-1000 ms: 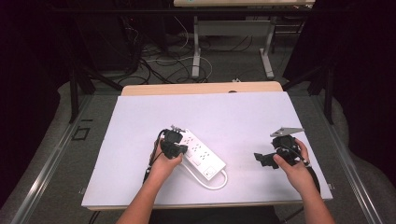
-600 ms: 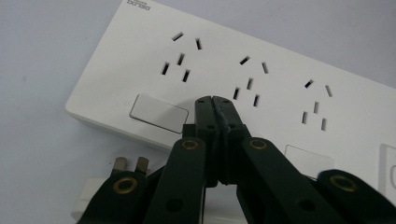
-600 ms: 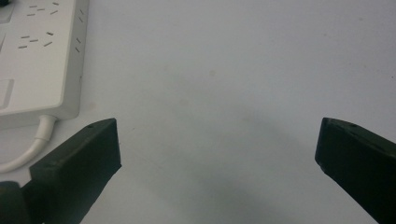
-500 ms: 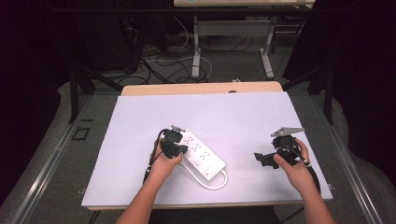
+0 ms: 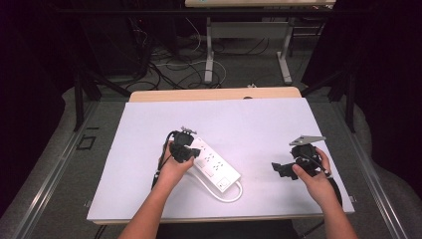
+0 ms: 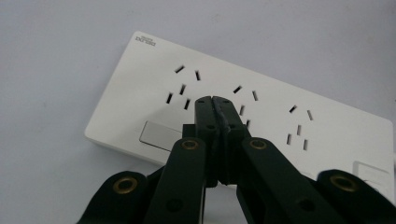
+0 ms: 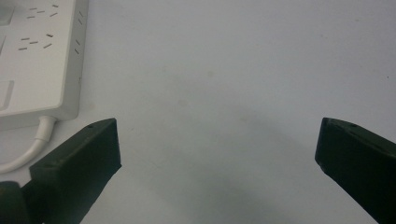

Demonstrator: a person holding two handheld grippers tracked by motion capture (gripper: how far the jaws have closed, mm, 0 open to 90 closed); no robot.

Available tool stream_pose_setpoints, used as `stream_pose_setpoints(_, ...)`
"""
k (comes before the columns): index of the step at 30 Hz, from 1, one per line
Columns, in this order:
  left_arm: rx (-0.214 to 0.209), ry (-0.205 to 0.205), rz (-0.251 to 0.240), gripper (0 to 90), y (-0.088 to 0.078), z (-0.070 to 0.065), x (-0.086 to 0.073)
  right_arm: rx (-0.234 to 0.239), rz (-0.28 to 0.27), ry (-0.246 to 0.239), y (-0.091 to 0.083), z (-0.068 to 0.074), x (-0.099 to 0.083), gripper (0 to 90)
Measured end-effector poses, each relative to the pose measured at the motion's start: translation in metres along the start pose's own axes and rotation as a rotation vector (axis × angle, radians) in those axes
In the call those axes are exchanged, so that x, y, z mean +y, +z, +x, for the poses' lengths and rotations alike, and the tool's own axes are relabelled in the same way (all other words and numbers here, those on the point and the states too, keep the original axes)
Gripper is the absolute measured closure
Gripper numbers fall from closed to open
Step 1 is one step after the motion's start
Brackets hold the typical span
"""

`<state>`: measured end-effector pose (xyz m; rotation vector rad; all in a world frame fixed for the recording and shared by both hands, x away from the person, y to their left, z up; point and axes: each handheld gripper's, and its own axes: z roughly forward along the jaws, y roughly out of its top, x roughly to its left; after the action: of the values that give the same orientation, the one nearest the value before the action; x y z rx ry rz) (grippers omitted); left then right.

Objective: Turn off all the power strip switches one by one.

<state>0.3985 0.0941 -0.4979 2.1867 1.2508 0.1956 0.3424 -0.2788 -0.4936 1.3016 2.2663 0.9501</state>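
Over power strip (image 6: 243, 107), closed left tool (image 6: 215, 99)

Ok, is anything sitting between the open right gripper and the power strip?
Nothing visible. Bare white table lies between the right gripper, its jaws wide open, and the power strip. The strip's own white cable curls near its end; the shut left gripper hovers over the sockets.

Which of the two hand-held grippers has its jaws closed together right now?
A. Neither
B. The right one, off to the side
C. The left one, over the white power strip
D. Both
C: the left gripper has its jaws pressed together above the power strip, while the right gripper stands wide open.
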Motion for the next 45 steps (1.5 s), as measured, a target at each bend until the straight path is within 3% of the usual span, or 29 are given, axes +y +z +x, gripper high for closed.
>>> stream_pose_setpoints(6, 0.001, -0.022, -0.002, 90.0, -0.003, 0.010, 0.006, -0.003, -0.003, -0.002, 0.000, 0.000, 0.000, 0.0)
stream_pose_setpoints(9, 0.001, -0.053, -0.006, 90.0, -0.004, 0.017, 0.009, -0.002, 0.001, 0.002, 0.000, 0.000, 0.000, 0.0)
stream_pose_setpoints(11, -0.002, -0.041, -0.003, 90.0, -0.004, 0.021, 0.010, -0.002, -0.002, -0.001, 0.000, 0.000, 0.000, 0.0)
stream_pose_setpoints(18, 0.011, -0.059, 0.016, 90.0, -0.001, 0.031, 0.011, 0.004, 0.001, 0.005, 0.001, 0.000, 0.000, 0.0)
stream_pose_setpoints(36, 0.021, -0.051, 0.077, 90.0, 0.013, 0.036, 0.004, 0.001, 0.006, 0.000, 0.002, 0.000, -0.001, 0.0)
stream_pose_setpoints(45, 0.024, -0.050, 0.074, 90.0, 0.014, 0.037, 0.002, 0.004, 0.004, 0.004, 0.002, 0.000, -0.001, 0.0)
